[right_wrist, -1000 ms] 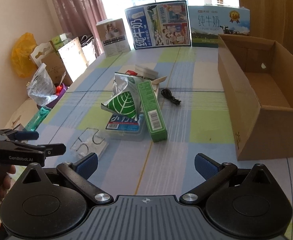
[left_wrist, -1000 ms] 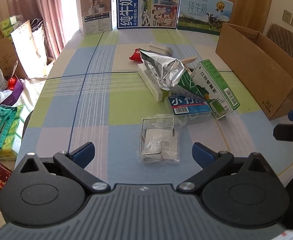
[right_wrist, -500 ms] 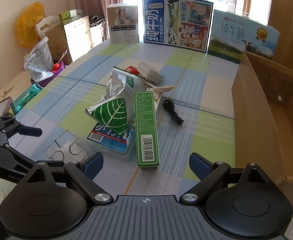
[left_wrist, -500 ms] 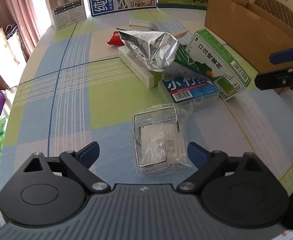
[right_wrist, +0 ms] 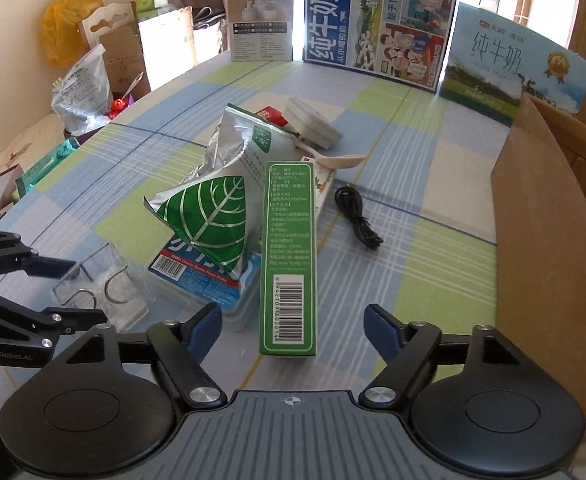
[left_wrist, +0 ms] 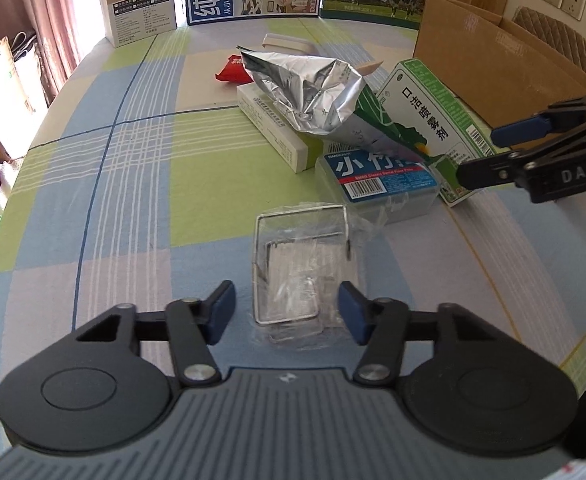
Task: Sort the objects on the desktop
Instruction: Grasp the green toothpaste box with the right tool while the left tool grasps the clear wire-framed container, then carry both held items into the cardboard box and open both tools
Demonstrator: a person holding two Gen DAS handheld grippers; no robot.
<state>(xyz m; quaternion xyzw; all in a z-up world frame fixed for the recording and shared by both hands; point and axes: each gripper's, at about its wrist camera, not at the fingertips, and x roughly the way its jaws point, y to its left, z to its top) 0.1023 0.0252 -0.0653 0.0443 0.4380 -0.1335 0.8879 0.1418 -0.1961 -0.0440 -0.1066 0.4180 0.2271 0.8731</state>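
Observation:
A clear plastic packet with a wire hook rack [left_wrist: 303, 276] lies flat on the checked tablecloth. My left gripper [left_wrist: 287, 310] straddles its near end, jaws closing, pads a little clear of both sides. A long green box [right_wrist: 290, 260] leans on a blue-labelled plastic case [right_wrist: 197, 270] under a silver-and-green foil bag [right_wrist: 213, 216]. My right gripper [right_wrist: 293, 328] hovers over the green box's barcode end, jaws closing, a gap left on each side. The same packet [right_wrist: 101, 286] and my left gripper [right_wrist: 65, 292] show at the left of the right wrist view.
An open cardboard box [right_wrist: 553, 216] stands at the right edge of the table. A black cable [right_wrist: 359, 220], a white case [right_wrist: 313, 122], a spoon, a red packet and a white carton [left_wrist: 271, 128] lie around the pile. Milk cartons [right_wrist: 377, 24] line the far edge.
Both grippers' jaws have narrowed. The left one sank down over the wire rack packet. The right one slid in over the green box's near end, and now shows at the left view's right edge.

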